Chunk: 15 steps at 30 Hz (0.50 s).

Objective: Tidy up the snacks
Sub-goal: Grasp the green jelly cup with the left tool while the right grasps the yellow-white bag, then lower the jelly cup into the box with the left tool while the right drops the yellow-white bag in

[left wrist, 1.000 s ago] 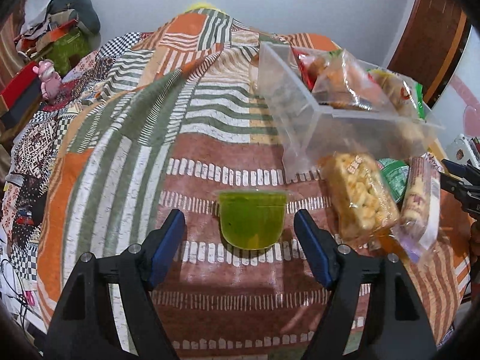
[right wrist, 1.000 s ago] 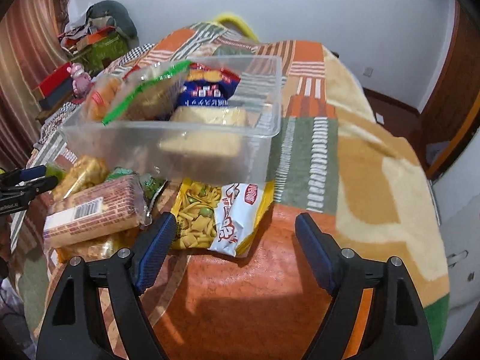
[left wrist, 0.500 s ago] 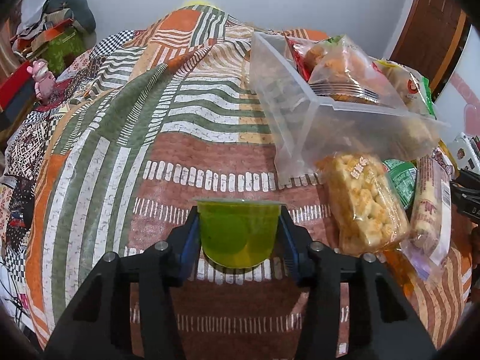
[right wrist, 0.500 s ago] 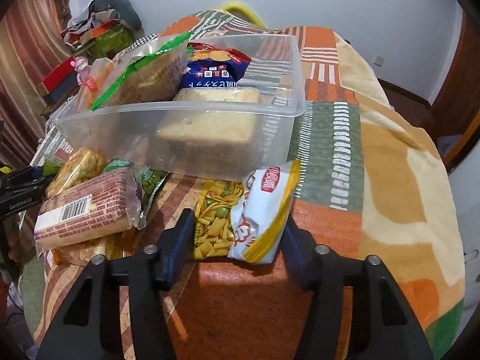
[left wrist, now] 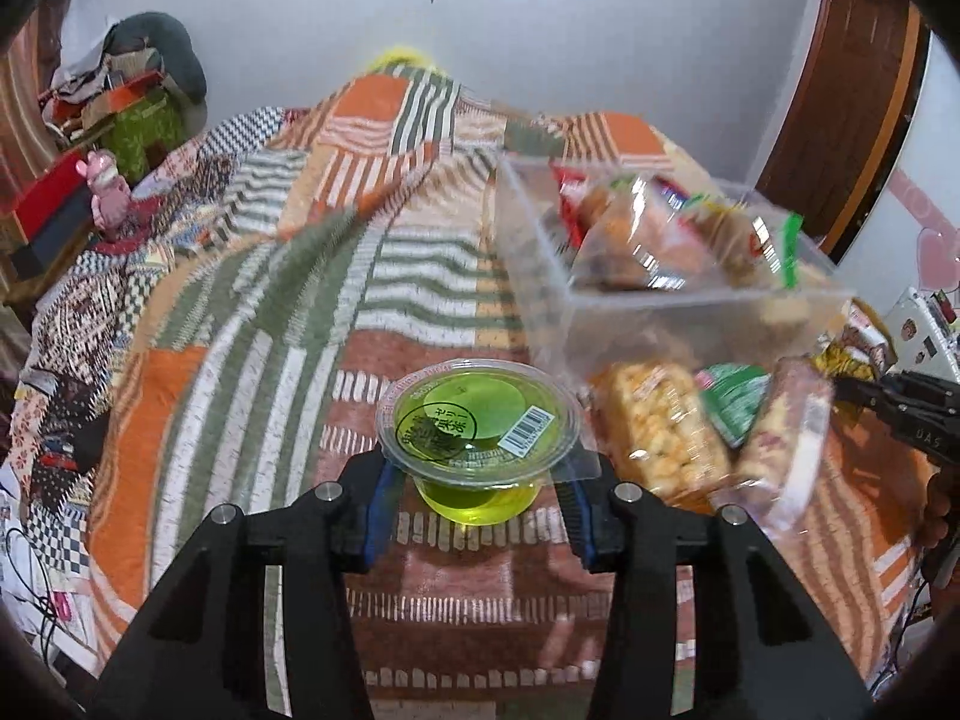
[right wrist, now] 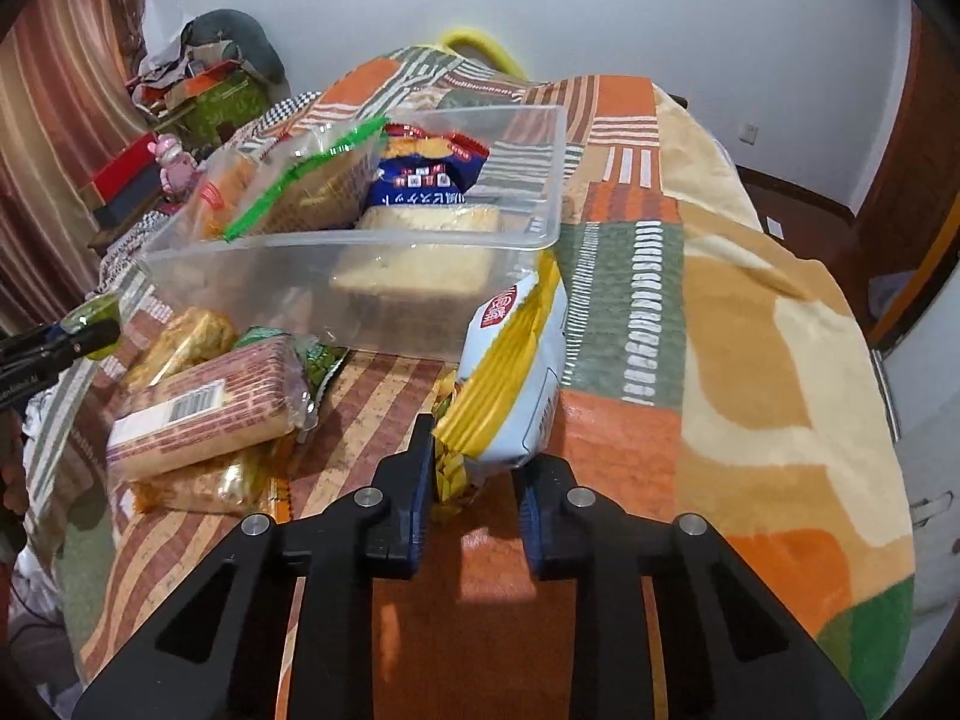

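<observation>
Green jelly cup (left wrist: 478, 427) and yellow snack bag (right wrist: 511, 385), now lifted off the blanket (left wrist: 252, 324).
Each is clamped by a raised gripper: left gripper (left wrist: 477, 498), right gripper (right wrist: 474, 483).

Bright lime-green jelly cup (left wrist: 480, 450), clear lid with a white barcode and black ring print. Under it, the bedspread (left wrist: 288, 324): orange, olive and rust patches, white dashes and stripes. Right of the cup, a pale-yellow puffed-snack pack (left wrist: 657, 426), then the see-through container (right wrist: 372, 282) behind. In front of the container, a yellow-and-white bag (right wrist: 510, 384); left of that bag, a brick-patterned reddish pack (right wrist: 204, 414). Inside the container, a navy packet (right wrist: 426, 180).
</observation>
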Available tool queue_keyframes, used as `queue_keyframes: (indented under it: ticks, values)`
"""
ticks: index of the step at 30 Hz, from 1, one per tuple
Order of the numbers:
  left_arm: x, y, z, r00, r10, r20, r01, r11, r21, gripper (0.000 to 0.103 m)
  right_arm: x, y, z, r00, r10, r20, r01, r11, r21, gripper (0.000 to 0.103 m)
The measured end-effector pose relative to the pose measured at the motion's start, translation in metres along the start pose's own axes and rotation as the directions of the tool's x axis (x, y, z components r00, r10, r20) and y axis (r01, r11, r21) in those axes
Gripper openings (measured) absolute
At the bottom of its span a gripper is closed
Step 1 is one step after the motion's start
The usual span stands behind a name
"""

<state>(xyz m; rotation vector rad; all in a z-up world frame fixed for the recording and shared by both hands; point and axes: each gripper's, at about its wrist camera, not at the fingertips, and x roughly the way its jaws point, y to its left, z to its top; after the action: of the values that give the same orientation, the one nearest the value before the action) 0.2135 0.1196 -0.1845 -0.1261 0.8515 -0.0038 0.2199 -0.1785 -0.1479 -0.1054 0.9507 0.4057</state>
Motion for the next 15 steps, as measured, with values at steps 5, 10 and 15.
queue_keyframes:
  ticks: [5,10,15]
  values:
    - [-0.022,-0.011,0.013,0.998,-0.015,0.053,0.014,1.0,0.015,0.046,-0.019,-0.003,0.003,0.999,0.0,0.042,0.0,1.0,0.002,0.021]
    - [-0.035,-0.028,0.028,0.994,-0.041,0.1,0.038,0.999,0.036,0.046,-0.039,-0.001,0.013,0.994,-0.006,0.109,0.006,1.0,-0.005,0.02]
    - [-0.041,-0.046,0.045,0.988,-0.076,0.137,0.068,0.996,0.06,0.046,-0.051,-0.001,0.029,0.984,0.005,0.178,-0.004,1.0,-0.004,0.02]
